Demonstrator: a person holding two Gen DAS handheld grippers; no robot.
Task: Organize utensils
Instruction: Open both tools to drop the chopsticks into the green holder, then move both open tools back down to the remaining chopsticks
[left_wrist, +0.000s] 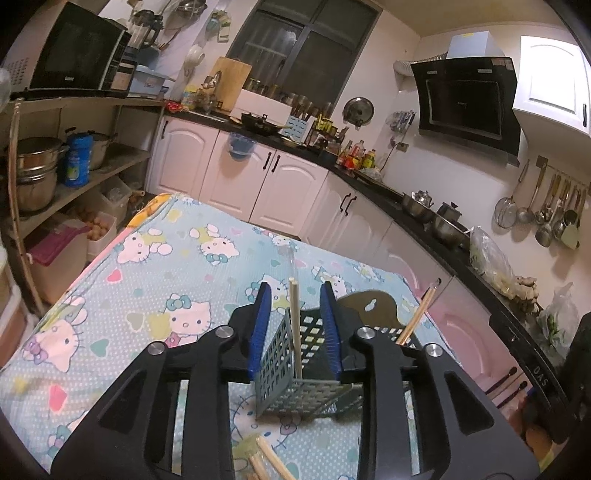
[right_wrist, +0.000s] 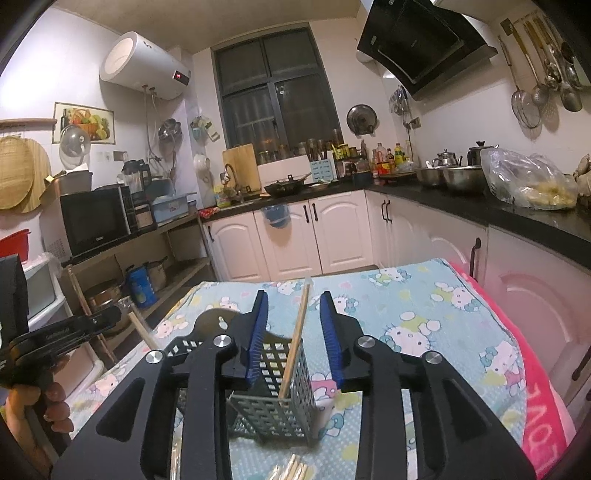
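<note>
Grey perforated utensil caddy (left_wrist: 288, 365) standing upright on the Hello Kitty tablecloth (left_wrist: 155, 280), directly ahead of the left gripper (left_wrist: 295, 325) and framed between its blue pads. One wooden chopstick (left_wrist: 294, 325) upright in the near compartment, rising between the left gripper's fingers without touching either pad. A second chopstick (left_wrist: 417, 317) leaning out of the compartment to the right, tip pointing up and away. Loose chopsticks (left_wrist: 266, 461) flat on the cloth just below the left gripper, close to the camera.

Left gripper spread wide, nothing held.

From the other side, the same caddy (right_wrist: 273, 398) just ahead of the right gripper (right_wrist: 293, 332), with a chopstick (right_wrist: 295, 343) tilted in its near compartment, top leaning to the right between the blue pads. Right gripper also spread wide, gripping nothing. More loose chopsticks (right_wrist: 291, 469) on the cloth beneath it.

Far to the left of the right gripper, the left gripper's black handle (right_wrist: 55, 336) in a bare hand (right_wrist: 44, 402).

White cabinets (right_wrist: 295, 236) and black countertop (right_wrist: 480, 206) well beyond the table.
</note>
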